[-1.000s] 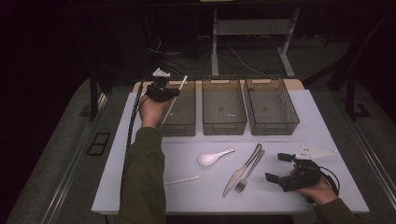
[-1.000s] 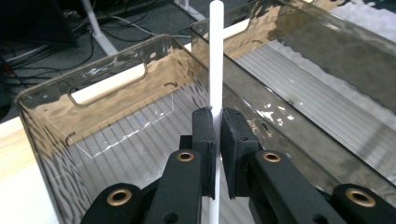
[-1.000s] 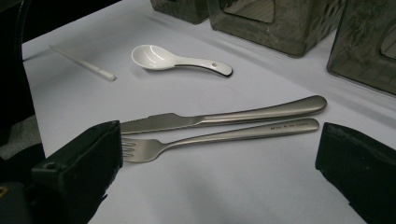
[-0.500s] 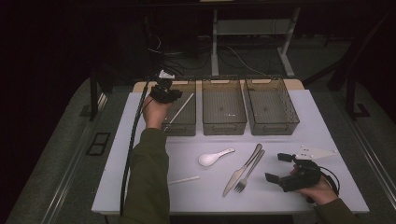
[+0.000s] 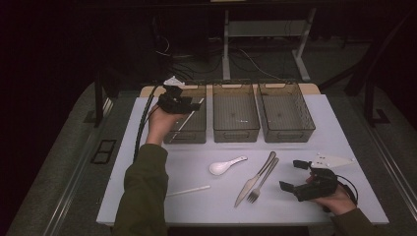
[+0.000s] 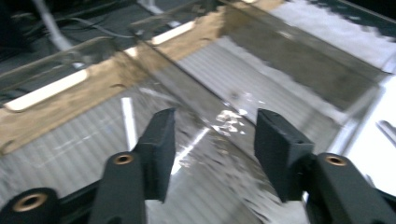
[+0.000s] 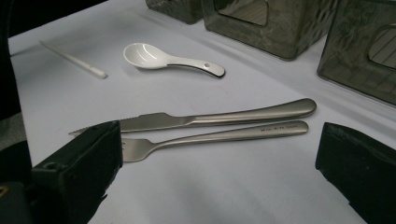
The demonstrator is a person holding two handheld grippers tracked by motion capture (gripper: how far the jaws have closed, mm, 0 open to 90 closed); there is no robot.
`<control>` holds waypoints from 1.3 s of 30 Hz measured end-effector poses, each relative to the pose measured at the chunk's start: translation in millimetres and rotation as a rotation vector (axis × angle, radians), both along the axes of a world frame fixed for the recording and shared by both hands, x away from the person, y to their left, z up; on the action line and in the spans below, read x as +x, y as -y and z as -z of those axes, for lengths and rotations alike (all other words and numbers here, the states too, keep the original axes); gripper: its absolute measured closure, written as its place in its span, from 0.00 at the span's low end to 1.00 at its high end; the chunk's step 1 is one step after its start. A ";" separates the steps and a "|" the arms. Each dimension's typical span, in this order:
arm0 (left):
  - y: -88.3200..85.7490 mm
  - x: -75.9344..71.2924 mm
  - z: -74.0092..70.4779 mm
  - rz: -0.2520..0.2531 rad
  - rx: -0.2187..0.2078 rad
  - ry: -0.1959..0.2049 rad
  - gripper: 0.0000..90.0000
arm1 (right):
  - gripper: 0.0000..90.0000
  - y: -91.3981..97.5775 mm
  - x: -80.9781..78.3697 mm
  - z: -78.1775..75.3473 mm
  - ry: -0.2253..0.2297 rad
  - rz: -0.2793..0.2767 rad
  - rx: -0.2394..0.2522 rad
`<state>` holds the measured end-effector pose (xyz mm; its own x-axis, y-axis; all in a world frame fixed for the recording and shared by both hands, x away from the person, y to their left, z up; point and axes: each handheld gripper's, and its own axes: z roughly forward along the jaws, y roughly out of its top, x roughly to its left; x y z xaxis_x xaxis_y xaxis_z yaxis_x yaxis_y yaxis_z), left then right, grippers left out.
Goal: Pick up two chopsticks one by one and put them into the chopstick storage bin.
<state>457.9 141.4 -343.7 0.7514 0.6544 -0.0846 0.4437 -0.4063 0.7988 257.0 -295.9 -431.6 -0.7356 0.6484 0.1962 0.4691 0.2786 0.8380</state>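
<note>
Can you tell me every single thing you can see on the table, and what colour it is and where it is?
See-through smoky plastic bins: three, grey, in a row at the table's far side.
White chopstick in bin: one, lying slanted in the left-hand bin.
White chopstick on table: one, near the front, left of the cutlery.
White ceramic soup spoon: one, middle of the table.
Steel table knife: one, silver, right of the spoon.
Steel fork: one, silver, right beside the knife.
White table: one, under everything.
Left gripper: black, open, above the left-hand bin.
Right gripper: black, open, low at the table's front right, facing the cutlery.
</note>
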 end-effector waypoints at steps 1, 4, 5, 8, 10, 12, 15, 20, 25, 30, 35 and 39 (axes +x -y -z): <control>0.1 -5.1 -1.2 0.011 0.000 0.004 0.49 | 0.01 -0.2 0.8 1.0 0.002 -0.003 -0.006; -1.0 -20.9 -5.0 0.035 -0.018 0.018 0.47 | 0.01 -2.7 1.1 2.8 0.005 -0.007 -0.023; -1.8 -26.1 -5.9 0.046 -0.022 0.022 0.46 | 0.01 -3.4 1.1 3.2 0.007 -0.011 -0.024; -5.3 -41.9 -7.2 0.068 -0.028 0.032 0.43 | 0.01 -3.5 1.3 4.1 0.014 -0.015 -0.024; -8.1 -52.8 -7.3 0.078 -0.035 0.038 0.42 | 0.01 -1.8 2.0 5.0 0.008 -0.016 -0.017; -10.6 -63.5 -6.2 0.092 -0.051 0.045 0.40 | 0.01 -0.2 2.8 6.0 0.001 -0.009 -0.018; -13.0 -78.6 -4.3 0.114 -0.045 0.052 0.37 | 0.01 0.8 2.1 5.0 0.002 -0.008 -0.010; -15.8 -100.1 -2.8 0.132 -0.057 0.065 0.31 | 0.01 1.4 0.9 4.8 0.013 -0.010 -0.011; -19.7 -120.1 3.8 0.142 -0.060 0.075 0.26 | 0.01 1.7 -0.9 3.4 0.010 -0.005 0.000; -26.2 -138.8 14.4 0.187 -0.034 0.072 0.26 | 0.01 1.6 -1.4 2.9 0.012 -0.001 0.004; -36.2 -154.6 29.3 0.196 -0.037 0.058 0.27 | 0.01 1.7 -1.3 2.7 0.012 0.005 0.008; -45.4 -167.6 43.4 0.203 -0.038 0.049 0.32 | 0.01 2.0 -0.9 2.7 0.015 0.009 0.010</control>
